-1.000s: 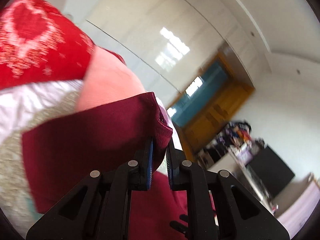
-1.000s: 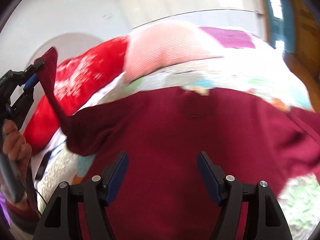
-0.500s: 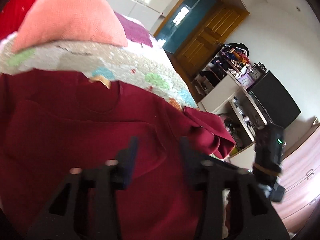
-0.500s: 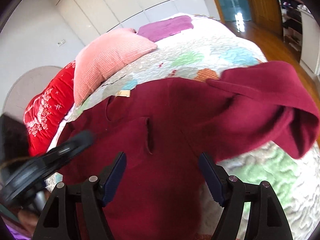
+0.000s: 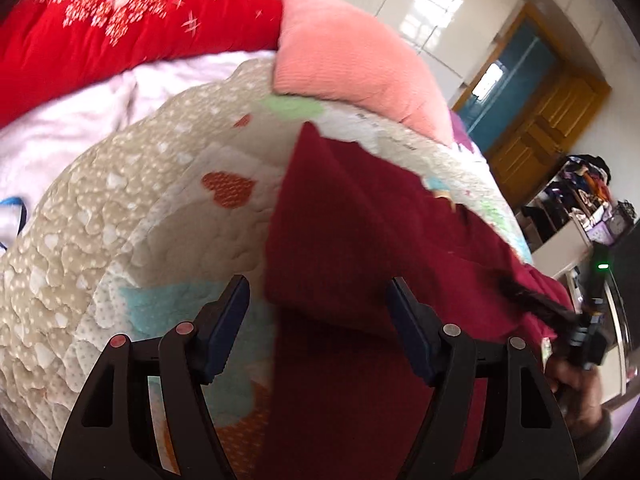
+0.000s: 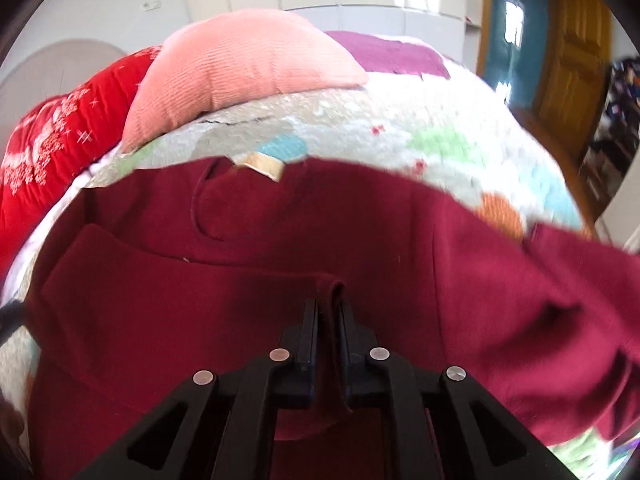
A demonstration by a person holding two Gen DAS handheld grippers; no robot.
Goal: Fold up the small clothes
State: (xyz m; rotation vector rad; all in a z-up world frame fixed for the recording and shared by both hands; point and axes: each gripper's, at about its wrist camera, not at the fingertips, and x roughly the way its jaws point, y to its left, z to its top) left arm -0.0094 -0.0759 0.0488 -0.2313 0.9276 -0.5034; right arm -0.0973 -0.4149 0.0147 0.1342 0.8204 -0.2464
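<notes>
1. A dark red sweater (image 6: 400, 248) lies spread on a patchwork quilt (image 5: 120, 240), filling the lower half of the right wrist view, its neckline toward the upper centre.
2. The right gripper (image 6: 328, 320) at the bottom centre of its view is pinched tight on a fold of the sweater's cloth; half a second ago its jaws stood wide apart above the fabric.
3. The left gripper (image 5: 318, 300) at the bottom centre of its view has its jaws apart and opening, the sweater's folded left edge lying between them without the pads pressing on it. A second ago it was clamped on a sleeve cuff, lifted off the bed.
4. That sleeve now lies folded across the sweater's body.
5. A pink pillow (image 6: 240, 68) and a red cushion (image 5: 132, 20) sit in the upper part of both views, beyond the sweater.
</notes>
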